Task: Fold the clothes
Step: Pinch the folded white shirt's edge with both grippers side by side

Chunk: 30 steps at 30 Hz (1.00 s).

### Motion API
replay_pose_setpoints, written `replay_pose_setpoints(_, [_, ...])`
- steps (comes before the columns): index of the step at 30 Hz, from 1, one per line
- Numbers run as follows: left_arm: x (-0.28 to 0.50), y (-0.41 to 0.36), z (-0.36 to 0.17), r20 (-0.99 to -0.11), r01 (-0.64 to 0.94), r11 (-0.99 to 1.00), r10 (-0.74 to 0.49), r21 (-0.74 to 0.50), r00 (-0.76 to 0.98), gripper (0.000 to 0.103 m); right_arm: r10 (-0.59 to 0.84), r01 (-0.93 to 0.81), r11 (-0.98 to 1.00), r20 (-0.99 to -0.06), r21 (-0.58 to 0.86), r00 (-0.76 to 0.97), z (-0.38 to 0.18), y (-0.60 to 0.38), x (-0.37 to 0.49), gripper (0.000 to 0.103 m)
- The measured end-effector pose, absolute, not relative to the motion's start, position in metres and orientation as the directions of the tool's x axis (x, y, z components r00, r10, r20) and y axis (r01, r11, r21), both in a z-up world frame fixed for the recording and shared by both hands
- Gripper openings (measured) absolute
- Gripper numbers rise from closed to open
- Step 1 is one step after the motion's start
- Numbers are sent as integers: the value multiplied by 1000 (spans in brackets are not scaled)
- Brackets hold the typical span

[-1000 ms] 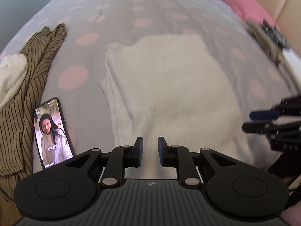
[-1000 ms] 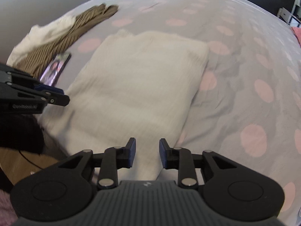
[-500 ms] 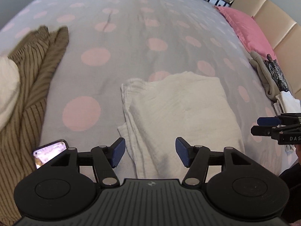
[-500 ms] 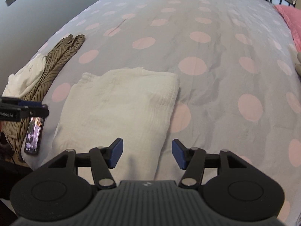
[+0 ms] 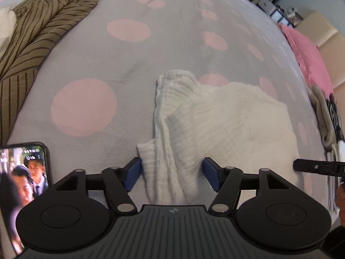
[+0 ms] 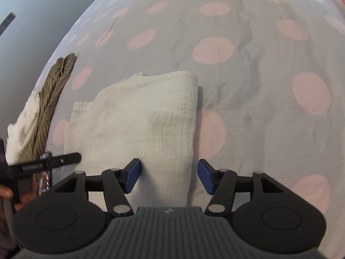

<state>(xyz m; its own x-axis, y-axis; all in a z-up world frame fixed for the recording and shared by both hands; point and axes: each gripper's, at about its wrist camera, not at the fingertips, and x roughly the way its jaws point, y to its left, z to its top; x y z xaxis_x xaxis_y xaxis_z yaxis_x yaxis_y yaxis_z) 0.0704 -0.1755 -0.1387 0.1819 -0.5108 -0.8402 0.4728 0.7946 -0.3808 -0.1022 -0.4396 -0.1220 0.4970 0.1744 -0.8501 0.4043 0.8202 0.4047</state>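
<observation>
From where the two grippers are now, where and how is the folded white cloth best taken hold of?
Probably at its two near corners. The left hand-held gripper, its jaws opening, straddles the layered left edge of the white cloth; the right hand-held gripper straddles the folded right edge. Come from the near side, angled down, and pinch through all the layers, since the loose edges stack on the left.

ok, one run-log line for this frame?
phase: regrasp | left gripper: opening, astride folded white garment near edge | right gripper: open, astride its right corner | bedspread
</observation>
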Motion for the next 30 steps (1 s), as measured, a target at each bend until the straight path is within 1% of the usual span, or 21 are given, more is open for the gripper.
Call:
replay_pose_setpoints(5, [53, -193, -136, -859, 478, 835, -436, -274, 270, 66, 219, 443, 769, -841, 461, 495, -142, -445, -89, 62])
replay_pose_setpoints(8, [46, -201, -134, -867, 481, 846, -403, -231, 293, 64, 225, 453, 757, -838, 471, 497, -149, -444, -85, 63])
replay_pose_setpoints(11, [47, -202, -134, -872, 470, 852, -396, -232, 289, 61, 218, 449, 760, -836, 469, 503, -151, -441, -82, 63])
replay_pose_setpoints(14, [48, -204, -134, -879, 461, 858, -385, -228, 282, 60, 195, 440, 782, -844, 441, 500, -151, -434, -79, 59])
replay_pose_setpoints(15, [47, -206, -133, -882, 464, 859, -376, -217, 284, 59, 185, 436, 792, -848, 428, 496, -151, -431, -77, 57])
replay_pose_setpoints(19, [41, -214, -131, -888, 479, 858, -356, -187, 291, 47, 161, 414, 823, -859, 389, 487, -148, -421, -72, 48])
replay_pose_setpoints(21, [40, -216, -131, -889, 484, 855, -356, -185, 289, 43, 151, 405, 832, -858, 378, 491, -147, -420, -73, 40])
replay_pose_setpoints(23, [39, -218, -130, -886, 494, 848, -367, -194, 283, 30, 140, 396, 841, -856, 368, 498, -145, -418, -74, 35])
replay_pose_setpoints(24, [37, -218, -129, -883, 501, 843, -373, -195, 283, 26, 133, 390, 847, -854, 361, 502, -144, -416, -74, 32])
replay_pose_setpoints(25, [35, -219, -128, -881, 511, 837, -379, -196, 284, 20, 127, 381, 854, -853, 354, 506, -143, -415, -74, 31])
replay_pose_setpoints(28, [27, -220, -126, -871, 529, 830, -383, -179, 306, 16, 112, 362, 870, -849, 334, 516, -138, -411, -75, 28])
replay_pose_setpoints(30, [23, -220, -123, -866, 535, 827, -387, -173, 318, 15, 107, 359, 872, -844, 334, 525, -135, -411, -77, 27])
